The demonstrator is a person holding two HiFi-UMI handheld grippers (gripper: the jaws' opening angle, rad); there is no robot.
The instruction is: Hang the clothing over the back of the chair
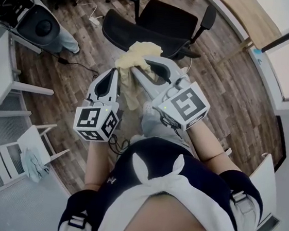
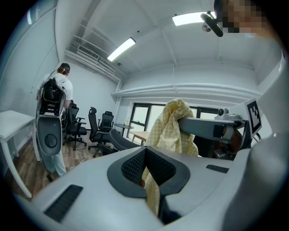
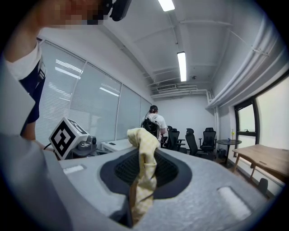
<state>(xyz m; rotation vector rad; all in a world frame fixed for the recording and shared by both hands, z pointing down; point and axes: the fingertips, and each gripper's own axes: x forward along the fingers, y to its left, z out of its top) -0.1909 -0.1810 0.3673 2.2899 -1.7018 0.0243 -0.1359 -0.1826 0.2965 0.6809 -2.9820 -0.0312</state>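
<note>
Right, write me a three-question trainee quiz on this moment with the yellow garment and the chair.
1. True or false: the yellow garment already hangs over the office chair back.
2. The garment is clamped by: A) one hand-held gripper, B) both, C) neither.
3. In the left gripper view, which way does the bystander face?
Key: 1 false. 2 B: left hand-held gripper and right hand-held gripper pinch it. 3 away from the camera.

The grey left gripper (image 2: 148, 173) pinches a pale yellow checked cloth garment (image 2: 174, 128) between its jaws, the bunched top draped over the right gripper (image 2: 189, 124), black office chairs (image 2: 104, 124) behind.
</note>
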